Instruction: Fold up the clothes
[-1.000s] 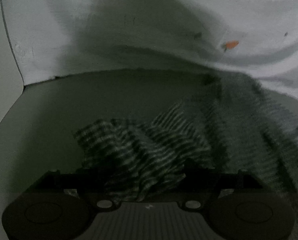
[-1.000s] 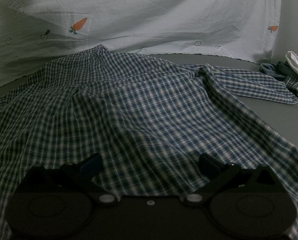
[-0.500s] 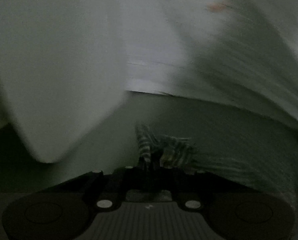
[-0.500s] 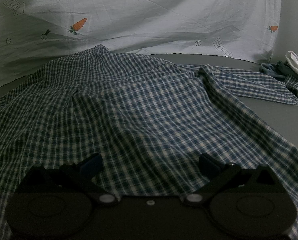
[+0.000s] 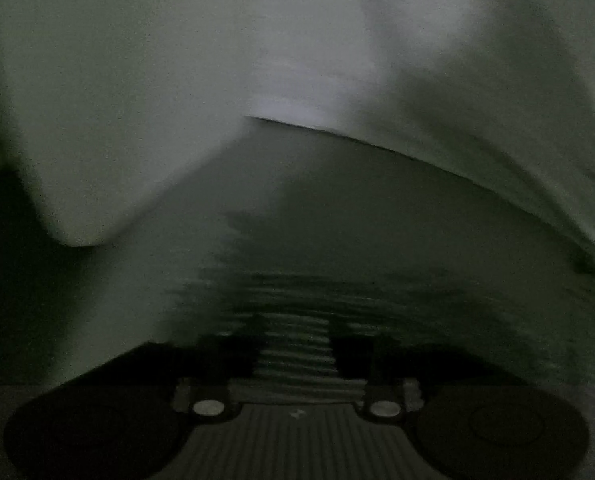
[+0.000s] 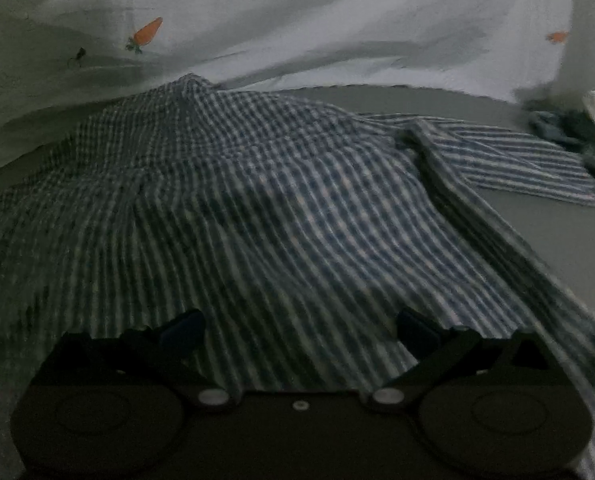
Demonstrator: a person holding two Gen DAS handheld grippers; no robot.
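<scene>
In the left wrist view, our left gripper [image 5: 295, 354] pinches a blurred edge of the shirt [image 5: 297, 312] between nearly closed fingers. In the right wrist view, our right gripper [image 6: 299, 330] gapes wide above the shirt [image 6: 257, 200], which sprawls ahead unfolded; we judge folding barely begun.

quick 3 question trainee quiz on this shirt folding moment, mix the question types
1. True or false: the right gripper is shut on the checked shirt.
2. The backdrop sheet is printed with: A) carrots B) stars C) fish.
3. Fill in: fabric sits between the fingers of the ____ gripper.

Key:
1. False; its jaws stand wide apart over the shirt.
2. A.
3. Left, though that view is blurred.
</scene>
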